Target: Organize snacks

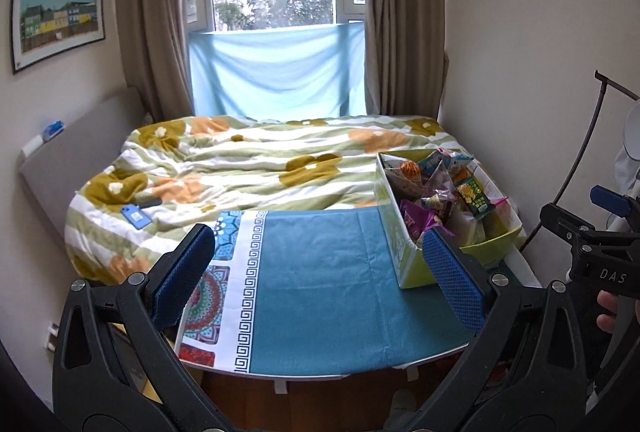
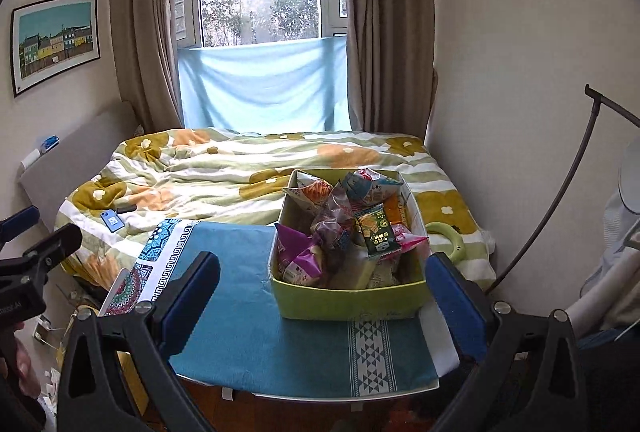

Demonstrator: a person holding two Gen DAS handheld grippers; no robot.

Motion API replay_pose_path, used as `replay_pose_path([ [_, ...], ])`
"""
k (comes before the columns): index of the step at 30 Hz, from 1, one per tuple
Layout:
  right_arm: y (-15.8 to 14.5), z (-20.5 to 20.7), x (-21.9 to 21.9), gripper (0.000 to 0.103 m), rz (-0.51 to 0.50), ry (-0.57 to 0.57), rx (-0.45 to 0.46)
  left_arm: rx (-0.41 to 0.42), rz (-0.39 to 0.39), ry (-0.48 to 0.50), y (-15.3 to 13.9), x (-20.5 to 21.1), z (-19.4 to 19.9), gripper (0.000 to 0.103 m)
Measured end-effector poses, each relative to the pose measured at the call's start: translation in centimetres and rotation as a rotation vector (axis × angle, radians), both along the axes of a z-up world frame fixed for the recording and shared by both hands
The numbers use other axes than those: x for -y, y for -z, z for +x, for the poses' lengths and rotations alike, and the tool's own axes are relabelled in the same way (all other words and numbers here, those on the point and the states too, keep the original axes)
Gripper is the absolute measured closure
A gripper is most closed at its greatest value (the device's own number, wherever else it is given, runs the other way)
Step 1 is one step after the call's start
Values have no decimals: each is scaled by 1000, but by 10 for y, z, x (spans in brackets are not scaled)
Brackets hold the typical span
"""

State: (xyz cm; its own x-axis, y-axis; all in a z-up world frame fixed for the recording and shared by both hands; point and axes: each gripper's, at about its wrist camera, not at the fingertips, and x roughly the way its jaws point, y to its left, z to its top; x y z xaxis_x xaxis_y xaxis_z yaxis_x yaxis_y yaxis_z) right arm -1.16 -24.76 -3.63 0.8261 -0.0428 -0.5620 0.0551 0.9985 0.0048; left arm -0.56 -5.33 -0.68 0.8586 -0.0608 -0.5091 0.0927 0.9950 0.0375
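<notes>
A green cardboard box (image 2: 348,298) full of several snack packets (image 2: 374,230) stands on the right part of a small table covered with a teal cloth (image 2: 248,296). In the left wrist view the same box (image 1: 404,252) sits at the right, with its packets (image 1: 440,191) showing over the rim. My left gripper (image 1: 320,272) hangs open over the teal cloth (image 1: 320,272), left of the box and holding nothing. My right gripper (image 2: 320,296) is open too, its jaws standing either side of the box's near wall without touching it.
Behind the table lies a bed with a flowered quilt (image 2: 224,167), a blue phone (image 2: 113,220) on it. A window with brown curtains (image 2: 384,31) is at the back. A wall is on the right, with a curved black rod (image 2: 560,191). A green ring (image 2: 450,236) lies beside the box.
</notes>
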Motion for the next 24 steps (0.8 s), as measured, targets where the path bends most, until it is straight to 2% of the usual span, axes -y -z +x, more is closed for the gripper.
replay_pose_path([
  [8,4,-14,-9,1,-14,33,-5,3,-16,4,2,-4,-3,0],
  [24,5,-14,-12,1,-20,39,-11,6,-22,7,2,0,-1,0],
])
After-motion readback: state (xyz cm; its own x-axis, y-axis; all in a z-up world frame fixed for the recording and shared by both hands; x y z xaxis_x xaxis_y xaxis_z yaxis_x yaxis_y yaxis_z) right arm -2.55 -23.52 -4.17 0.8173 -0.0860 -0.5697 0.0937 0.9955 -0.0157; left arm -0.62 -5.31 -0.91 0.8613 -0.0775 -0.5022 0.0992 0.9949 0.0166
